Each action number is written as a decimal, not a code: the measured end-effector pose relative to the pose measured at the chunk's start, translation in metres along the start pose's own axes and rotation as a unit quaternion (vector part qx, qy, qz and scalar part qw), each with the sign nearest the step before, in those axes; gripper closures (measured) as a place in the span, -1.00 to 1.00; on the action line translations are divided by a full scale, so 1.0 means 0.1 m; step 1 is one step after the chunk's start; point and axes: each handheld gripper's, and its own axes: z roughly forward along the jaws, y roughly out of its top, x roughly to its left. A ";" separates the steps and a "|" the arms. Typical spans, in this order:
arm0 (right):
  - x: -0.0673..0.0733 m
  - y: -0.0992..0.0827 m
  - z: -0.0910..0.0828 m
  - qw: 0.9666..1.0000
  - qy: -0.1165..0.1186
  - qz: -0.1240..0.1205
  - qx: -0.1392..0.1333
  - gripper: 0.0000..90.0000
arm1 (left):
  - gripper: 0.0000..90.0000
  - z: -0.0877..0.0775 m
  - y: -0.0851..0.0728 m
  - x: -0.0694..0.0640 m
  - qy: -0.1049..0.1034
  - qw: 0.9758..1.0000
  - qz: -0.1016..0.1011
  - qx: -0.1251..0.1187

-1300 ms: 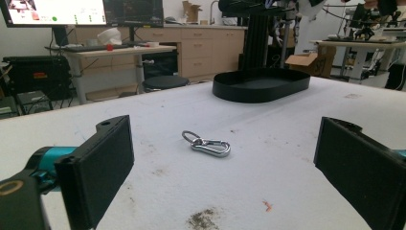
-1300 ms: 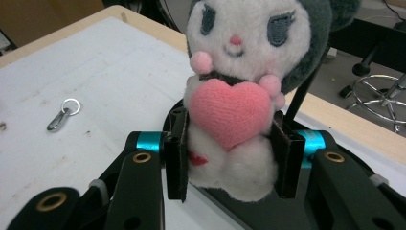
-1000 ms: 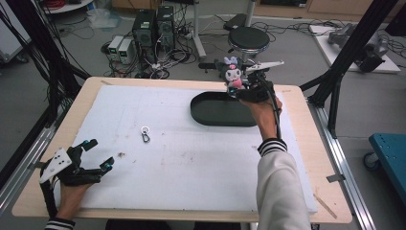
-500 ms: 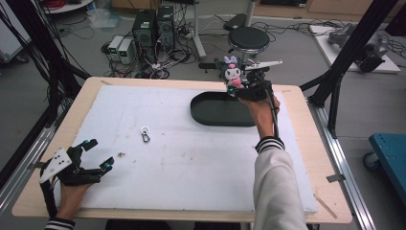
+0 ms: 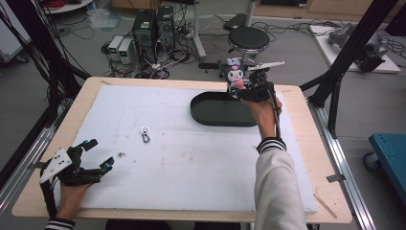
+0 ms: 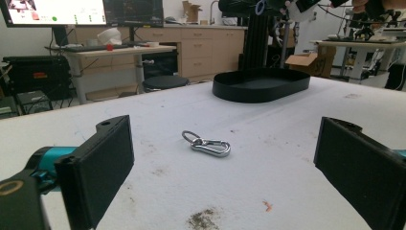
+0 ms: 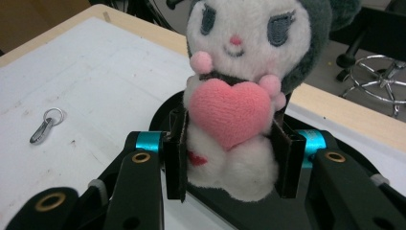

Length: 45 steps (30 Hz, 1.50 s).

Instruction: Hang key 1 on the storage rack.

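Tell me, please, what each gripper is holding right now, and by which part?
The right gripper clamps the plush toy by its lower body, over the black tray. The left gripper holds nothing.

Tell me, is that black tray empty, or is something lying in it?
Empty. The black tray shows a bare floor in the left gripper view; the plush toy is clamped upright in the right gripper, held above the tray.

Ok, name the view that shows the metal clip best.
The left gripper view: the metal clip lies close and sharp on the white mat, ring and snap hook plain. The high view shows it small; the right gripper view has it small at the left edge.
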 end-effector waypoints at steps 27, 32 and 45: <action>-0.01 -0.09 0.10 0.996 -0.007 -0.024 0.084 0.28 | -0.85 0.00 0.00 0.00 0.000 1.000 0.000 0.000; -0.02 -0.09 0.15 0.996 -0.007 -0.022 0.085 0.28 | -0.85 0.00 0.00 0.00 0.000 1.000 0.000 0.000; -0.07 -0.13 0.26 0.997 -0.013 -0.010 0.075 0.28 | -0.85 0.00 0.00 0.00 0.000 1.000 0.000 0.000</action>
